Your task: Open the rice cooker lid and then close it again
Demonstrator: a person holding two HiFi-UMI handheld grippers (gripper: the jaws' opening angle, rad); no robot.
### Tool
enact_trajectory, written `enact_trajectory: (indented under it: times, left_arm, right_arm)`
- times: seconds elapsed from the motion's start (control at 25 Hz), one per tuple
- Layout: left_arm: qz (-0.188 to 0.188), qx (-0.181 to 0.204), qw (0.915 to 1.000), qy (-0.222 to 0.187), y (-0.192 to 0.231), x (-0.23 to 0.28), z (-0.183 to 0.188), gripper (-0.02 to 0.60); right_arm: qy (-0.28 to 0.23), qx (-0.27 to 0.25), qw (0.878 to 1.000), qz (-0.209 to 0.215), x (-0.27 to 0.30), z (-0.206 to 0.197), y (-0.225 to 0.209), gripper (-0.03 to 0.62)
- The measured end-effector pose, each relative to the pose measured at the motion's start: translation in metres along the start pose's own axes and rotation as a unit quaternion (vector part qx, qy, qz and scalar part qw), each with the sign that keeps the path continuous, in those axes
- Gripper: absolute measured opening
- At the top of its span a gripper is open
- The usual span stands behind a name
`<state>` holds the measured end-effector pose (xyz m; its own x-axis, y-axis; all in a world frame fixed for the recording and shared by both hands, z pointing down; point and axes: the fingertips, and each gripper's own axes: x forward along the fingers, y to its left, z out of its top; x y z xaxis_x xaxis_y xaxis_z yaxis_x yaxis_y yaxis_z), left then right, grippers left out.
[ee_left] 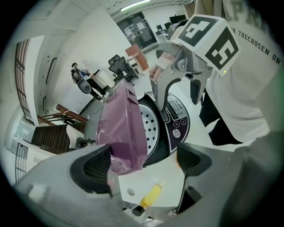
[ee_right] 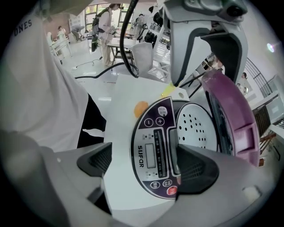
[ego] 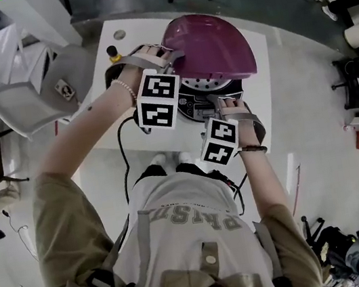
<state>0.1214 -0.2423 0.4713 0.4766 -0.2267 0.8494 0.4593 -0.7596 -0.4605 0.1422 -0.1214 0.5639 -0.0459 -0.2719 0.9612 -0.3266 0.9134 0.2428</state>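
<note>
Rice cooker [ego: 216, 95] is sitting on the white table [ego: 263, 111], its purple lid [ego: 210, 44] standing raised and showing the perforated inner plate [ee_right: 195, 128]. Left gripper [ee_left: 142, 162] is keeping its fingers [ee_left: 95, 168] wide apart, with the lid's edge between them, close to one pad and not clamped. Right gripper [ee_right: 144, 164] is hovering with fingers [ee_right: 195, 166] spread wide over the front control panel [ee_right: 155, 155], gripping nothing. A yellow black-capped item [ee_left: 151, 197] is lying on the table beside the cooker.
</note>
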Motion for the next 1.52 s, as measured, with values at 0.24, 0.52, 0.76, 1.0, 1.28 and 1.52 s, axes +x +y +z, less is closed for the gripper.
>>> enact_trajectory:
  times: [0.24, 0.52, 0.76, 1.0, 1.28, 1.52]
  left_arm:
    - [0.03, -0.002, 0.9995, 0.0, 0.029, -0.015, 0.001, 0.48]
    - [0.033, -0.029, 0.9989, -0.013, 0.061, -0.024, 0.002, 0.48]
    - [0.041, -0.04, 0.9982, -0.019, 0.084, -0.031, -0.001, 0.479]
    - [0.037, -0.05, 0.9978, -0.025, 0.107, -0.034, -0.003, 0.479]
    - [0.039, -0.055, 0.9972, -0.031, 0.124, -0.033, -0.006, 0.479]
    - [0.052, -0.065, 0.9956, -0.043, 0.146, -0.031, -0.009, 0.478]
  right_arm:
    - [-0.017, -0.003, 1.0, 0.01, -0.004, -0.002, 0.002, 0.44]
    - [-0.025, -0.011, 1.0, 0.016, -0.006, -0.003, 0.0, 0.439]
    - [-0.053, 0.006, 0.998, 0.023, -0.012, 0.005, 0.001, 0.44]
    - [-0.063, 0.012, 0.997, 0.032, -0.016, 0.006, 0.0, 0.44]
    - [-0.07, 0.02, 0.997, 0.034, -0.014, 0.005, -0.003, 0.439]
    - [-0.072, 0.027, 0.996, 0.036, -0.013, 0.003, -0.005, 0.439]
